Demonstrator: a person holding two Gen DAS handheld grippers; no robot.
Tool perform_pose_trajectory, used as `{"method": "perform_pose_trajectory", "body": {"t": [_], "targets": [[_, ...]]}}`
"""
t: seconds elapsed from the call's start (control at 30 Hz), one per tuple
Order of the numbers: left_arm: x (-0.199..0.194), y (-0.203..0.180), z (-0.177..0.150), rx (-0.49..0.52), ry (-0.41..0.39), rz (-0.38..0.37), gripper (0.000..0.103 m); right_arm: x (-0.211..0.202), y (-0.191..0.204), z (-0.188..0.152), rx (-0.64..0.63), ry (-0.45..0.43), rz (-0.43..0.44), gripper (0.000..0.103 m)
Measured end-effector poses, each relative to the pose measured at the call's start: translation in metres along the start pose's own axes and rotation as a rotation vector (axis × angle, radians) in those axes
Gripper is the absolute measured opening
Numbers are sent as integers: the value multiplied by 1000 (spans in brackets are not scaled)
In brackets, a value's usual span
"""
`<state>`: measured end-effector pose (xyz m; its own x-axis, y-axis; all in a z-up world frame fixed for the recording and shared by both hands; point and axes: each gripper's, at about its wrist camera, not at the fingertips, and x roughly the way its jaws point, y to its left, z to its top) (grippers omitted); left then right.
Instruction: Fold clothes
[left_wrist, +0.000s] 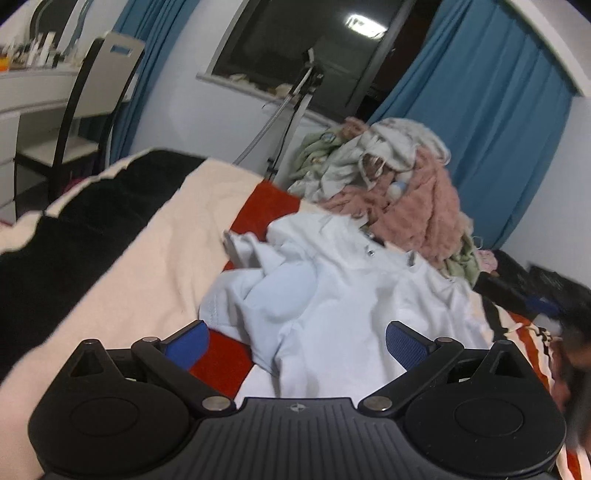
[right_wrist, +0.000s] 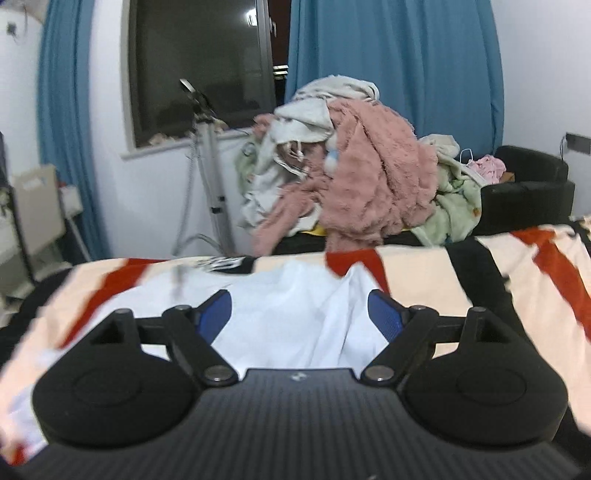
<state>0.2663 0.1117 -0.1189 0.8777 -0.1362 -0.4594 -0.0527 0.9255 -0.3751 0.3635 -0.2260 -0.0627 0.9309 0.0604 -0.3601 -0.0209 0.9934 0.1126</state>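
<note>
Left wrist view: left gripper (left_wrist: 295, 338) jaws spread wide, blue pads well apart, nothing pinched. Pale blue-white garment (left_wrist: 332, 295) lies crumpled on the bed blanket (left_wrist: 155, 236), which is cream with red and black patches. Part of the garment sits between and ahead of the jaws; pads not pressing it. Beyond the garment, a heap of clothes (left_wrist: 399, 184), pink fleece and pale green pieces, piled near the blue curtain (left_wrist: 491, 122). Chair (left_wrist: 99, 107) and white desk (left_wrist: 40, 92) at far left. Dark window (left_wrist: 295, 48) behind.

Right wrist view: picture blurred. Right gripper (right_wrist: 299, 314) jaws spread wide, holding nothing. The garment (right_wrist: 288, 317) lies on the blanket (right_wrist: 436, 280) directly ahead, its cloth showing between the pads but not gripped. The heap of clothes (right_wrist: 362, 177) stands beyond the bed's far edge, a light stand (right_wrist: 210, 155) to its left, the curtain (right_wrist: 399, 51) behind.
</note>
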Motion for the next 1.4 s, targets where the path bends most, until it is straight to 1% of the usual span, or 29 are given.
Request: {"method": "perform_pose_trajectory", "body": {"t": [0.1,0.17,0.27,0.3,0.4,0.47,0.53,0.6,0.67,0.73,0.93,1.03,1.13,1.27,1.4], "targets": [[-22,-10,1,44,-16,1,103,-62,6,-19,24,-6,21,82],[-42,-19,-1,95,-34,-3,103,-102,9,-30,32,-6,33,82],[-75,-32,-8,169,-55,-20,103,-158,6,-46,69,-60,46,82],[-86,-36,-10,185,-55,-28,103,-172,6,-50,71,-70,53,82],[-118,-47,-17,227,-51,-37,103,-210,6,-65,23,-88,67,82],[-138,-53,-20,244,-58,-51,103,-229,0,-77,20,-97,81,82],[-153,-59,-23,250,-56,-35,103,-241,-7,-86,49,-101,95,82],[-164,-63,-29,243,-49,-30,103,-251,-14,-92,80,-110,118,82],[-169,-66,-36,245,-37,-21,103,-256,-18,-98,64,-122,105,82],[-172,-69,-42,250,-21,-15,103,-255,-23,-100,70,-115,89,82],[-161,-73,-53,243,32,10,103,-247,-40,-106,181,-76,107,82],[-151,-71,-53,223,50,14,103,-244,-44,-109,206,-62,107,82],[-144,-67,-56,196,68,18,102,-243,-45,-113,222,-45,104,82],[-133,-55,-53,123,88,29,102,-238,-43,-116,231,-11,117,82],[-110,-39,-41,53,83,76,100,-232,-38,-120,231,17,136,82]]}}
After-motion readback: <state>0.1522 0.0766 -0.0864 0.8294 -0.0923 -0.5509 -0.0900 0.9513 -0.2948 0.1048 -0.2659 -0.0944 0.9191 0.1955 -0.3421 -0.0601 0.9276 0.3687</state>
